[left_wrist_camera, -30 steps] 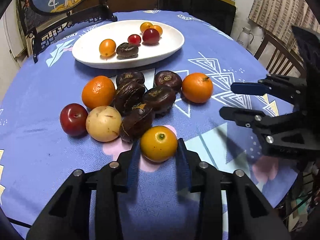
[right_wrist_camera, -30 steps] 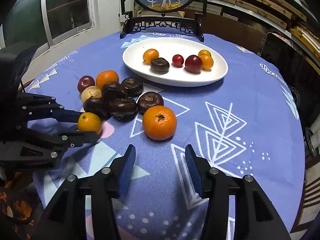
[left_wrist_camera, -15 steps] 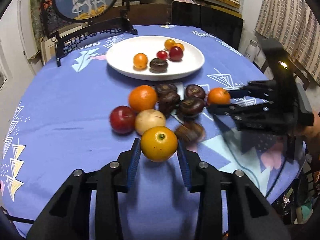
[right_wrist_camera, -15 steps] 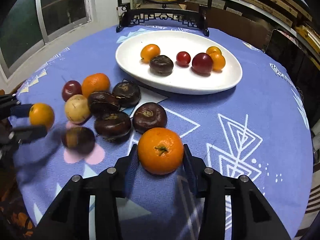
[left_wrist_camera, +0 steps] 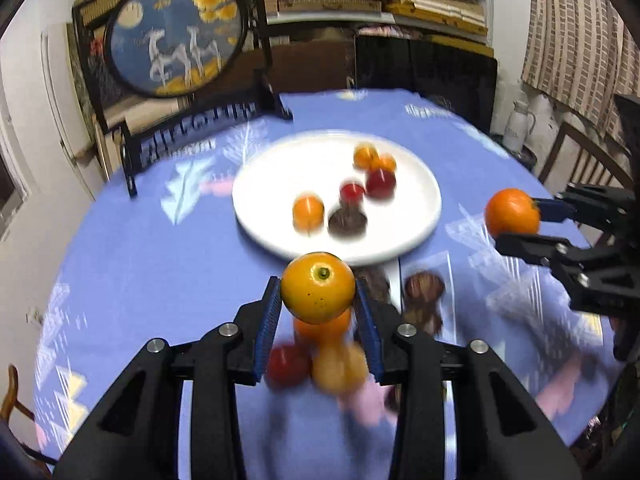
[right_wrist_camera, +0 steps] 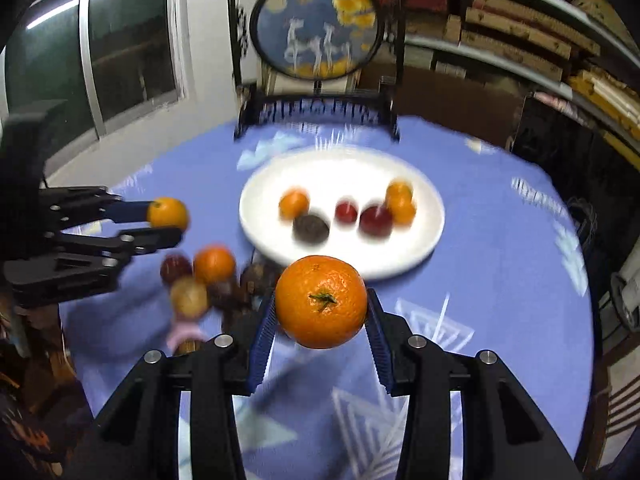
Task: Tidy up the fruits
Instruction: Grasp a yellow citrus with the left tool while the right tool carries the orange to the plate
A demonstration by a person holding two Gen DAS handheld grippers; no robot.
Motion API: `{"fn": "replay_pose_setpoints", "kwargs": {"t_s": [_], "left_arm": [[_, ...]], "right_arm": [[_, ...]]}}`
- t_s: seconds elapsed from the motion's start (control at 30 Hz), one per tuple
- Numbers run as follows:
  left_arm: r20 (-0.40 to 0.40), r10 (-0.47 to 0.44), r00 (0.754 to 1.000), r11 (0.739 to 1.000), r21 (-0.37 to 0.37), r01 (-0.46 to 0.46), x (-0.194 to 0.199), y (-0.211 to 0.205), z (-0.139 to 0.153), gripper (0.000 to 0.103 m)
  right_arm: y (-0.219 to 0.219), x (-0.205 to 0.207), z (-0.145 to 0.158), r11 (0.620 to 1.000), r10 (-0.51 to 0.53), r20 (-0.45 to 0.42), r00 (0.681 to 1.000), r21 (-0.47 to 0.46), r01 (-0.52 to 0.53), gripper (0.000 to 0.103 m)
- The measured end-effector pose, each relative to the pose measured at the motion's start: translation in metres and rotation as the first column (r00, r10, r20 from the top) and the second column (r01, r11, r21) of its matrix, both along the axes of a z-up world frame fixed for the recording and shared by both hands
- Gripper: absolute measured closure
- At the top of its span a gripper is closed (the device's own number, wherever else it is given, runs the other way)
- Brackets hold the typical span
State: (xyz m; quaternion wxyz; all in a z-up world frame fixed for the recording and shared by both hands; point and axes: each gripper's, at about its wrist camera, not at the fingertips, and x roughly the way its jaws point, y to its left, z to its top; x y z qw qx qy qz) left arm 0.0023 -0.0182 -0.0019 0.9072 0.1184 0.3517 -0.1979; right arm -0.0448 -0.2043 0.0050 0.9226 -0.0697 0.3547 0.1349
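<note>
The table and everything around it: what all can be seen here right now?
White plate: one, mid-table, holding six small fruits, orange, red and dark brown.
Loose fruit pile: blurred, count unclear, orange, red, tan, dark brown, on the cloth before the plate.
Blue tablecloth: one, patterned, covering the table.
Round deer screen: one, blue, behind the plate.
Shelves: stacked goods, back wall.
Yellow-orange fruit: one, in the left gripper.
Orange tangerine: one, in the right gripper.
</note>
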Motion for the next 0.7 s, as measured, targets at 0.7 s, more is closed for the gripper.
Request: {"fn": "replay_pose_setpoints", "kwargs": {"t_s": [0.7], "left_arm": [[0.03, 0.042, 0.999, 0.998, 0.049, -0.044, 0.142, -0.056, 0.006, 0.067]], "right_arm": [[-0.016, 0.117, 0.022, 0.993, -0.041, 0.053, 0.998, 0.11, 0.035, 0.059]]}}
